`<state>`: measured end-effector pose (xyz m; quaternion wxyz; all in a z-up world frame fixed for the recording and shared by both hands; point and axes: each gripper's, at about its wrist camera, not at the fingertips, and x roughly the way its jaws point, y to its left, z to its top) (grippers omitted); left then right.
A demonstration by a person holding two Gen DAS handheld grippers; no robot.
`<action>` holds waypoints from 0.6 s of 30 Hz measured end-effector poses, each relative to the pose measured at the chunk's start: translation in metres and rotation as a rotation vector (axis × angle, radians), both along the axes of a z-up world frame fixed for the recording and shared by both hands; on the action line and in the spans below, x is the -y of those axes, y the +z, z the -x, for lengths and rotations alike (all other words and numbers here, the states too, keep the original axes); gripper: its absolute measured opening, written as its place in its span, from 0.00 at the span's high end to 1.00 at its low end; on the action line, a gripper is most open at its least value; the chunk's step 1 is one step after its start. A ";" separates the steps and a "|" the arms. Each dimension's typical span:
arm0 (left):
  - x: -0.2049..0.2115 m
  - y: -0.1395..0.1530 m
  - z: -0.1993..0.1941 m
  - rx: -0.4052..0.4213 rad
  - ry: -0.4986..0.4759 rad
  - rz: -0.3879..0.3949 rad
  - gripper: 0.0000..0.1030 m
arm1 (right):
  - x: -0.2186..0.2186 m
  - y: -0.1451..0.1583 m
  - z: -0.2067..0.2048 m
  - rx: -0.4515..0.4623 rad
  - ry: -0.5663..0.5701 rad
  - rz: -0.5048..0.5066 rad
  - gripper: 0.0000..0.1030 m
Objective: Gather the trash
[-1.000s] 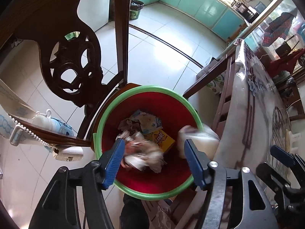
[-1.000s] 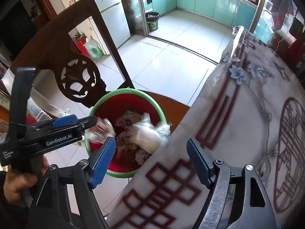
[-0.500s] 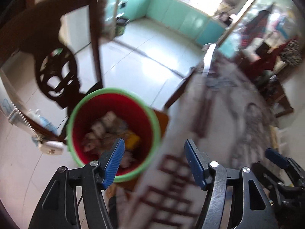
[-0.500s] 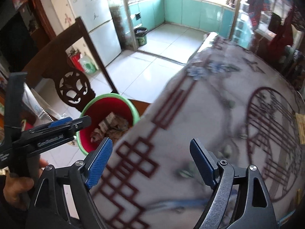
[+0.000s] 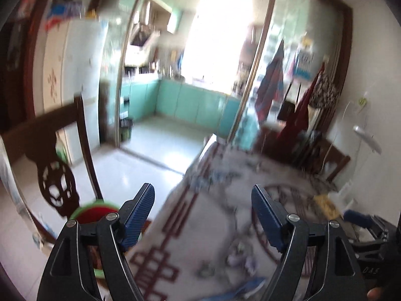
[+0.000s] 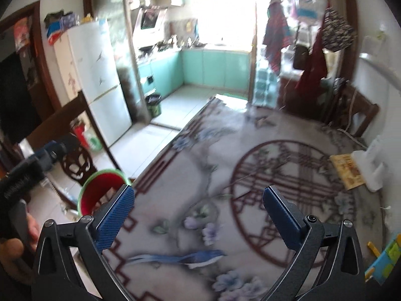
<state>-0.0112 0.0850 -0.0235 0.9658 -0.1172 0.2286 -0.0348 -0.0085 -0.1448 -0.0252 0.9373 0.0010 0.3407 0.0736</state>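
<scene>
The red trash bucket with a green rim (image 6: 100, 190) stands on the floor left of the table; it also shows in the left wrist view (image 5: 94, 209), partly behind my finger. My left gripper (image 5: 203, 210) is open and empty, raised over the table's left edge. My right gripper (image 6: 198, 208) is open and empty over the patterned tablecloth (image 6: 250, 175). A yellow printed packet (image 6: 347, 171) lies at the table's right side beside a white object (image 6: 371, 168). The left view is blurred.
A dark carved wooden chair (image 6: 75, 150) stands by the bucket. A white fridge (image 6: 97, 82) and the teal kitchen lie beyond. A wooden chair (image 6: 356, 110) sits at the far right. Colourful items (image 6: 386, 258) lie at the table's right edge.
Both grippers have lifted and swung up from over the bucket to look across the table. The trash seen falling has dropped into the bucket. Both stay open.
</scene>
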 end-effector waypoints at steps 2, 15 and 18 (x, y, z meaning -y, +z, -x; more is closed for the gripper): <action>0.008 0.017 0.007 0.058 0.019 0.006 0.09 | 0.012 0.007 0.006 0.037 -0.010 -0.013 0.00; 0.047 0.054 0.043 0.266 0.150 -0.074 0.02 | 0.038 0.021 0.016 0.119 -0.002 -0.012 0.00; 0.044 0.055 0.045 0.238 0.130 -0.034 0.02 | 0.040 0.021 0.017 0.114 0.001 -0.014 0.00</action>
